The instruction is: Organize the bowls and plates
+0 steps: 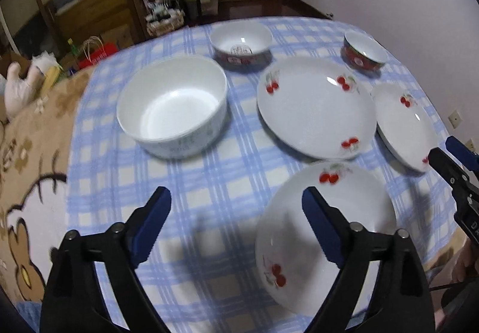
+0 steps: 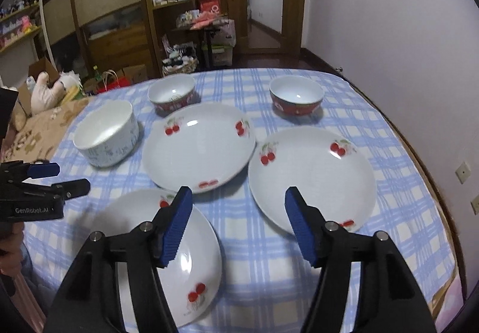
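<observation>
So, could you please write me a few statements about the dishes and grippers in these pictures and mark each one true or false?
1. Three cherry-patterned plates lie on the checked cloth. True: a near plate, a middle plate and a right plate.
2. The plates are stacked in one pile. False: each lies separately on the cloth.
3. The left gripper is shut on the near plate. False: its jaws stand open with nothing between them.
4. The right gripper is open and holds nothing. True.
5. The plain white bowl holds a smaller bowl. False: it is empty; the two red-sided bowls stand apart at the far side.
</observation>
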A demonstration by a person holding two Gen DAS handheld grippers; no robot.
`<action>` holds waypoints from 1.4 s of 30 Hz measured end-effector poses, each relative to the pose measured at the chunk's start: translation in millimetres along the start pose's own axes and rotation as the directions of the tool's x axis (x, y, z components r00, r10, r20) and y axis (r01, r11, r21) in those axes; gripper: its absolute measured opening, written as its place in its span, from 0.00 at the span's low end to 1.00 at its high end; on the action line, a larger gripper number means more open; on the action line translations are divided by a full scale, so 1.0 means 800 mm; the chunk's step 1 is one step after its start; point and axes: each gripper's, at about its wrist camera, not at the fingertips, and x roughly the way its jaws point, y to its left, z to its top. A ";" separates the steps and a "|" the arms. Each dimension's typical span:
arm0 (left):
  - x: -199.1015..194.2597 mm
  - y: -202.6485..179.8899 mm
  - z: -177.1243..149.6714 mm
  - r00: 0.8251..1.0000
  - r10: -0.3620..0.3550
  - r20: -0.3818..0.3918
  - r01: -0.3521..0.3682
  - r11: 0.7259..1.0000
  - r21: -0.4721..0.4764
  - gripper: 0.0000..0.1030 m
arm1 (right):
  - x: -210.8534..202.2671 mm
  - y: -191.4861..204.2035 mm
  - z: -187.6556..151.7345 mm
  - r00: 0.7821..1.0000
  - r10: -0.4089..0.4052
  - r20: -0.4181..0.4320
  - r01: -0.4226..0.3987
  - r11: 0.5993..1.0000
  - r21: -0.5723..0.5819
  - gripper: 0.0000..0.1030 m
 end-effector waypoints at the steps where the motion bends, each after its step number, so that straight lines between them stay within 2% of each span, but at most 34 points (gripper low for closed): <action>1: -0.002 -0.001 0.004 1.000 0.016 0.013 -0.016 1.000 0.009 0.87 | 0.001 0.001 0.004 1.000 0.006 -0.001 -0.006 1.000 0.000 0.76; 2: -0.004 -0.002 0.009 0.999 0.028 0.023 -0.028 0.999 0.016 0.88 | 0.003 0.001 0.008 1.000 0.010 0.001 -0.010 1.000 -0.001 0.82; 4: -0.003 -0.003 0.020 0.999 0.030 0.022 -0.030 0.999 0.024 0.91 | 0.006 0.002 0.017 1.000 0.014 0.011 -0.014 1.000 -0.005 0.88; 9: 0.006 -0.001 0.046 1.000 0.003 -0.016 -0.003 1.000 0.019 0.91 | 0.016 0.005 0.043 1.000 0.013 0.023 -0.013 1.000 -0.018 0.89; 12: 0.010 -0.004 0.063 0.999 0.032 -0.007 -0.031 0.999 0.041 0.91 | 0.024 0.006 0.062 1.000 0.007 0.029 -0.006 0.999 -0.038 0.89; 17: 0.021 0.001 0.094 1.000 0.007 -0.007 -0.007 1.000 -0.006 0.91 | 0.039 0.005 0.095 0.998 -0.012 0.056 0.016 0.997 -0.078 0.89; 21: 0.027 0.000 0.114 1.000 0.012 0.011 -0.011 1.000 -0.022 0.91 | 0.056 -0.001 0.111 0.998 -0.001 0.061 0.005 0.998 -0.058 0.89; 31: 0.062 -0.006 0.124 0.999 -0.044 -0.012 0.043 0.997 -0.067 0.91 | 0.097 -0.012 0.109 0.998 0.030 0.059 -0.029 1.000 -0.009 0.89; 36: 0.074 -0.017 0.120 0.999 -0.042 0.002 0.042 0.998 -0.042 0.91 | 0.110 -0.015 0.106 0.997 0.037 0.069 -0.036 0.999 -0.018 0.89; 42: 0.089 -0.021 0.118 0.995 -0.096 -0.004 0.096 0.993 -0.063 0.91 | 0.121 -0.022 0.104 0.996 0.057 0.067 -0.057 0.998 0.010 0.89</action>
